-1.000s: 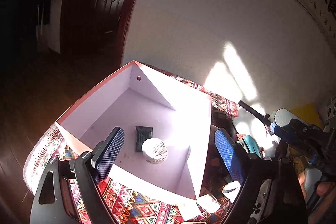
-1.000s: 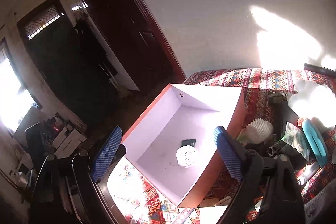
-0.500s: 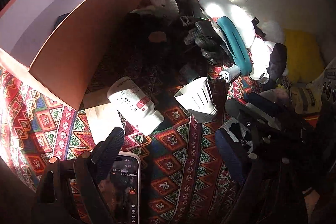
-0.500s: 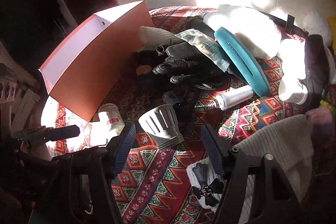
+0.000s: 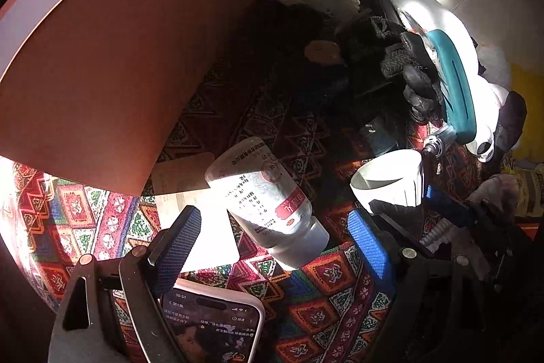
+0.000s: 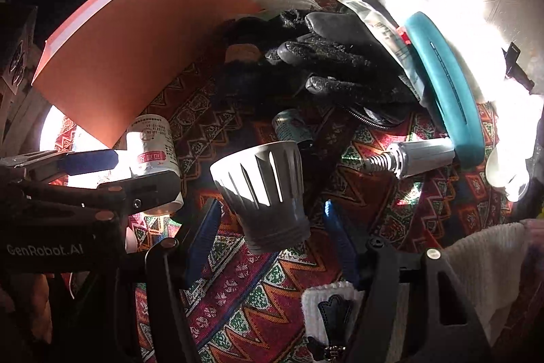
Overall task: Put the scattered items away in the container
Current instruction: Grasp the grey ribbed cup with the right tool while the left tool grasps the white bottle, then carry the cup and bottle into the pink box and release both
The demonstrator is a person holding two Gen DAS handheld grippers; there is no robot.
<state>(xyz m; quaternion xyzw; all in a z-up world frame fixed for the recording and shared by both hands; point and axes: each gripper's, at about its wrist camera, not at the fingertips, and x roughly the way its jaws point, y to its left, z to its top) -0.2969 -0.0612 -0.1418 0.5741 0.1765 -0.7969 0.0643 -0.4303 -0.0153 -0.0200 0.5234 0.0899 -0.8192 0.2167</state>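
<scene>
Bottle (image 5: 268, 204) between left gripper's (image 5: 275, 240) spread fingers

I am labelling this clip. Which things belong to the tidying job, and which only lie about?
Job:
orange box
white bottle
slotted white cup
black gloves
left gripper
right gripper

Lying about:
phone
patterned cloth

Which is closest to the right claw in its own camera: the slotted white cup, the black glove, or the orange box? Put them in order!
1. Slotted white cup: lying on its side right between the right claw fingers.
2. Black glove: farther back, past the cup, toward the right.
3. Orange box: farthest, standing at the back left.
</scene>
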